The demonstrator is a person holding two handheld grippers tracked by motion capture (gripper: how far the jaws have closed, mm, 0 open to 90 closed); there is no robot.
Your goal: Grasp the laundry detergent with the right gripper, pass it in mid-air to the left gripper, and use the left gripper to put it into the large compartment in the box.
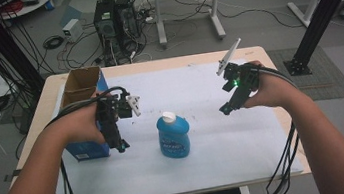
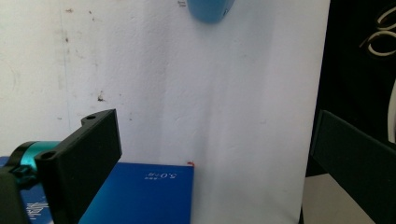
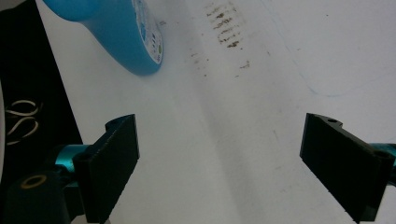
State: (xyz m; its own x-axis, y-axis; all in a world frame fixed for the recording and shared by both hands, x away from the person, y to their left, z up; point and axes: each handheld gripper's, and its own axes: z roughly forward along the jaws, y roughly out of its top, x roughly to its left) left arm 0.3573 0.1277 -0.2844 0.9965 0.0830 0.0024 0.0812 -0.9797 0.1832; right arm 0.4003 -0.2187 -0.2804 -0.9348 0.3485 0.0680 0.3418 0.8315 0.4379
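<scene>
Cables, computer towers and table legs crowd the grey floor behind a pale wooden desk topped with a white sheet, smudged here and there. Near its middle stands a blue plastic bottle with a white cap, upright, between the two hands and clear of both. At the left sits an open cardboard box with blue printed sides. The left gripper hangs just beside that box, jaws spread wide with nothing between them; the right gripper hovers to the bottle's right, well apart from it, likewise wide open and empty. The bottle looks light to middling, depending on its fill, with stiff, smooth walls that may slip, so a grasp across the body below the shoulder seems safest. Its label carries white lettering too blurred to read; the box's blue face shows small print reading "5.0", seen upside down.
</scene>
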